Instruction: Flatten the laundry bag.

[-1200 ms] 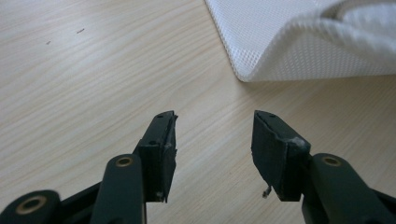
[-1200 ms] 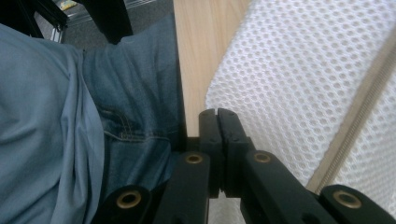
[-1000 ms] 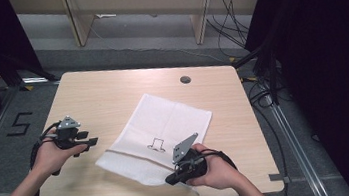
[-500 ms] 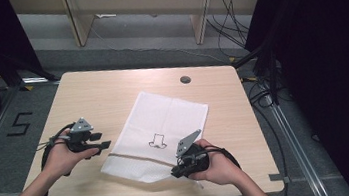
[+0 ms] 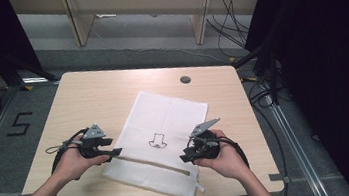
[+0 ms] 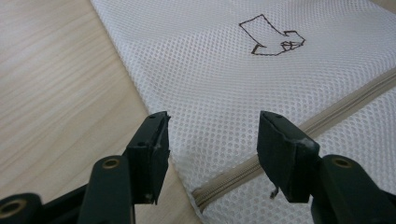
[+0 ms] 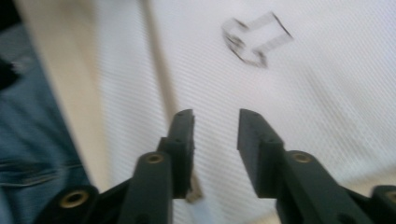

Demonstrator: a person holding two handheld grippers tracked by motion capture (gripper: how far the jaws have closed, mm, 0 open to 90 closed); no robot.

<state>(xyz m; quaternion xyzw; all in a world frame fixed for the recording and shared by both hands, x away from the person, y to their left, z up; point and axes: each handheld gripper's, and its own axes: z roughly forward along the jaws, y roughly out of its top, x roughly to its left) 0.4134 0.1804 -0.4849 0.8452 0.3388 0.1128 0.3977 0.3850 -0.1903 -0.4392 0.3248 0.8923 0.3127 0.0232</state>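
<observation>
On the near half of the pale wooden table (image 5: 111,90) lies a white mesh zip bag (image 5: 166,129), flat, with a small black outline drawing (image 5: 157,141) near its middle and a beige zipper (image 6: 280,144) running across close to the person's edge. The left gripper (image 5: 114,153) sits at the bag's left edge, jaws spread wide and empty; in the left gripper view they straddle the closed end of the zipper, just above the mesh. The right gripper (image 5: 188,156) hovers over the bag's near right part, jaws parted by a narrower gap, holding nothing; its view is blurred, with what may be the zipper's pull tab (image 7: 194,193) just under the left jaw.

Likely step: opening the bag. To do it well, the left gripper should pinch the fabric at the zipper's end to anchor it, catching mesh and tape together. The right should close squarely on the pull tab, then draw along the zipper line, low and parallel to the table, so the mesh does not bunch.
</observation>
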